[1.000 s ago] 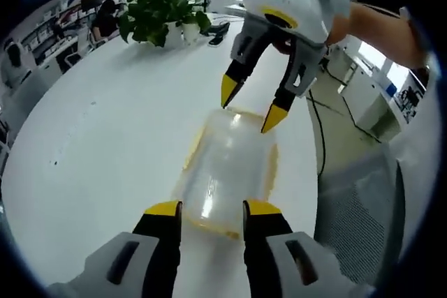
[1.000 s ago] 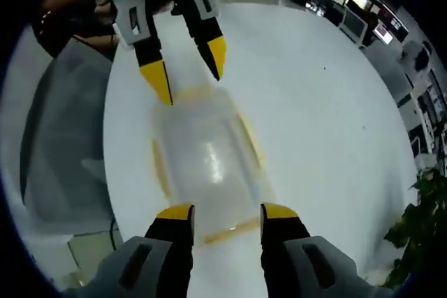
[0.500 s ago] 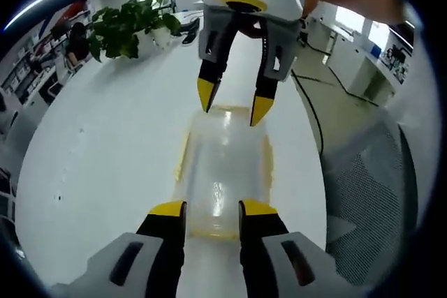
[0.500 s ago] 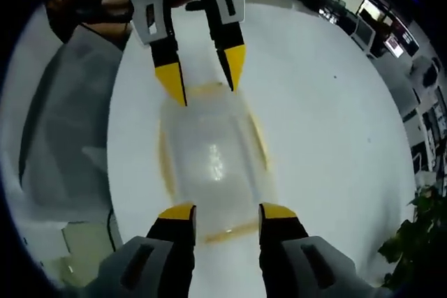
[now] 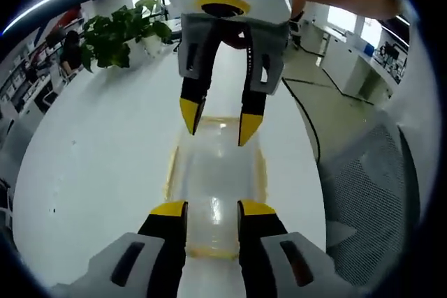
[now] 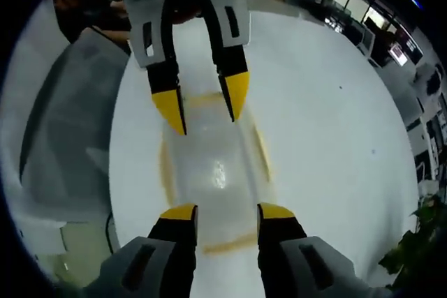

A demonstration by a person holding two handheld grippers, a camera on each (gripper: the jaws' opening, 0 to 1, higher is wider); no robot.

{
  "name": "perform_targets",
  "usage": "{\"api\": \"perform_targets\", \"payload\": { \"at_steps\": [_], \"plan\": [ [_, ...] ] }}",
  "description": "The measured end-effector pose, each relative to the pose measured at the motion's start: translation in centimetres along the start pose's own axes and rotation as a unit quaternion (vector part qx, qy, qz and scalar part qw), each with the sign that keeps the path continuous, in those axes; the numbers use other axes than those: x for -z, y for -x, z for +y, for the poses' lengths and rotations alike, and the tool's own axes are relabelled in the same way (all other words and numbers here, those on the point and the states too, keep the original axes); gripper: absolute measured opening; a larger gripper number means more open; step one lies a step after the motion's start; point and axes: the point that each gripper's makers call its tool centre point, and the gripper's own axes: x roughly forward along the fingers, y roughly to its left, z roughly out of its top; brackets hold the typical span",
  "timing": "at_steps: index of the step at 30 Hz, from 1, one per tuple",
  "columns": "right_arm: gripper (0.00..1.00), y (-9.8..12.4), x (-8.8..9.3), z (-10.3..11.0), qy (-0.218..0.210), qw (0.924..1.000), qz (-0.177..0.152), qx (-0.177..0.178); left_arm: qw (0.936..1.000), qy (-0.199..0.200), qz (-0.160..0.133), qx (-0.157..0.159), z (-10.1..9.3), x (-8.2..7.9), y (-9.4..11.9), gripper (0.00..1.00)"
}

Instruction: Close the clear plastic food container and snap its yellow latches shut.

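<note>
The clear plastic food container lies lengthwise on the glossy white round table, between the two facing grippers. The left gripper and right gripper both stand spread, yellow tips over opposite ends, holding nothing. The left gripper view adds a leafy potted plant; the right gripper view, a grey mesh chair.
</note>
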Motion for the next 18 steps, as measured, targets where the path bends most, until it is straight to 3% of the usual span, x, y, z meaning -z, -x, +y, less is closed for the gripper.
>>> {"api": "perform_targets", "payload": {
  "at_steps": [1,4,18],
  "plan": [
    [0.32,-0.2,-0.1,0.0,-0.001,1.0,0.0,-0.003,0.9999,0.014,-0.005,0.005,-0.1,-0.2,-0.1,0.27],
    [0.32,-0.5,-0.5,0.0,0.002,1.0,-0.004,-0.008,1.0,-0.004,0.003,-0.004,0.2,-0.2,-0.4,0.27],
    [0.32,-1.2,-1.8,0.1,0.028,0.9993,-0.015,-0.019,0.9999,-0.011,0.006,0.008,-0.8,-0.8,-1.9,0.28]
  ]
}}
